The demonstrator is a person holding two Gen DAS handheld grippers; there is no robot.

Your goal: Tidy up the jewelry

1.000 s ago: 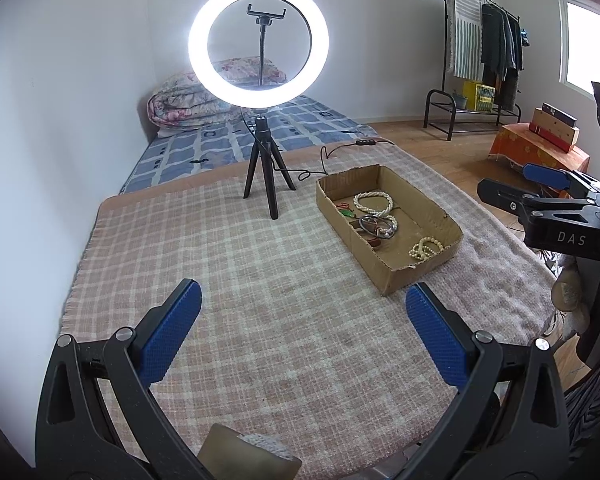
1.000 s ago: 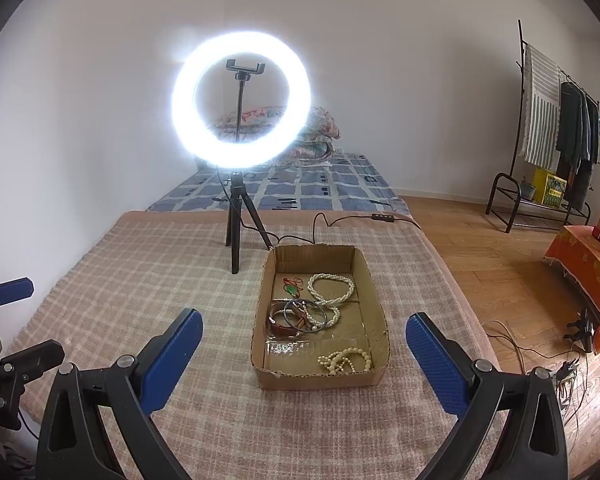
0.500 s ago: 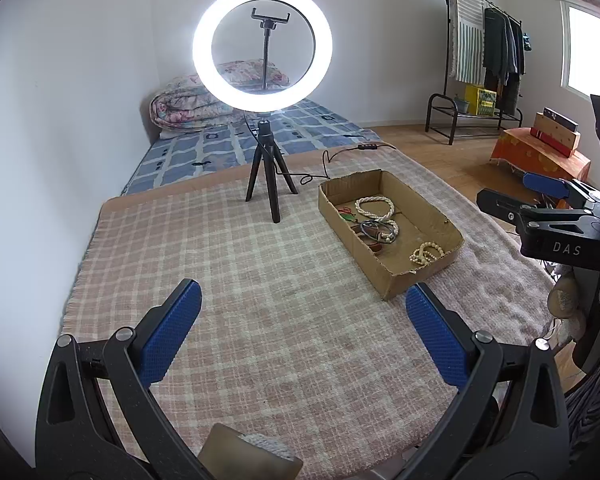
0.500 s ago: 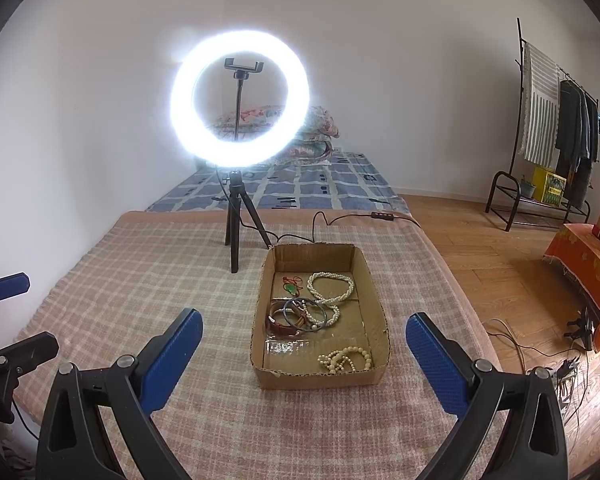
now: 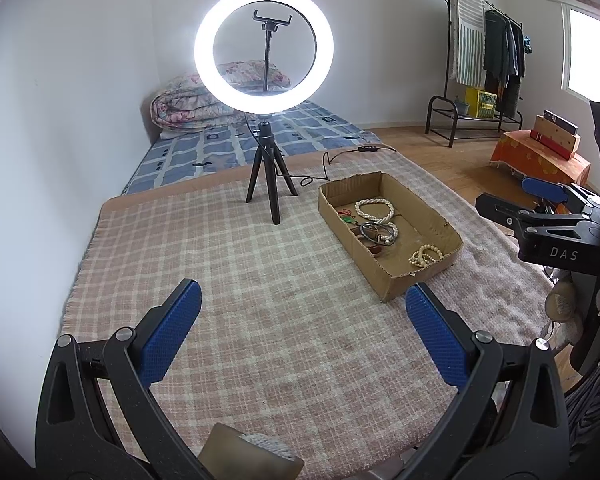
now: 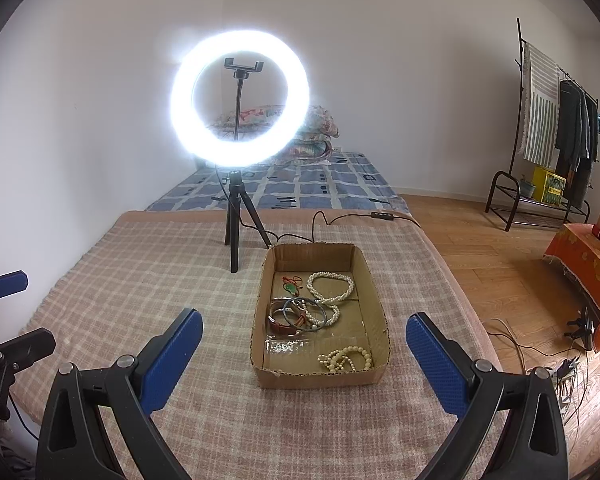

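A shallow cardboard tray (image 6: 380,312) (image 5: 392,280) lies on the checked blanket (image 6: 140,280). Inside it are a white pearl necklace (image 6: 332,286) (image 5: 374,208), a green pendant on a red cord (image 6: 291,287), dark bangles (image 6: 304,310) over a brown strap (image 6: 284,326), and a cream bead bracelet (image 6: 346,360) (image 5: 426,256). My right gripper (image 6: 304,356) is open, hovering before the tray's near end, nothing between its blue pads. My left gripper (image 5: 302,328) is open over the bare blanket, left of the tray. The right gripper also shows at the edge of the left wrist view (image 5: 540,208).
A lit ring light on a black tripod (image 6: 236,216) (image 5: 266,168) stands behind the tray, its cable (image 6: 340,216) trailing right. A mattress with folded bedding (image 6: 300,184) lies beyond. Wooden floor, a clothes rack (image 6: 556,128) and an orange-covered box (image 6: 584,256) are to the right.
The left wrist view has shifted slightly, so the tray and ring light sit a little higher and further right. The right gripper has barely moved. Both stay open.
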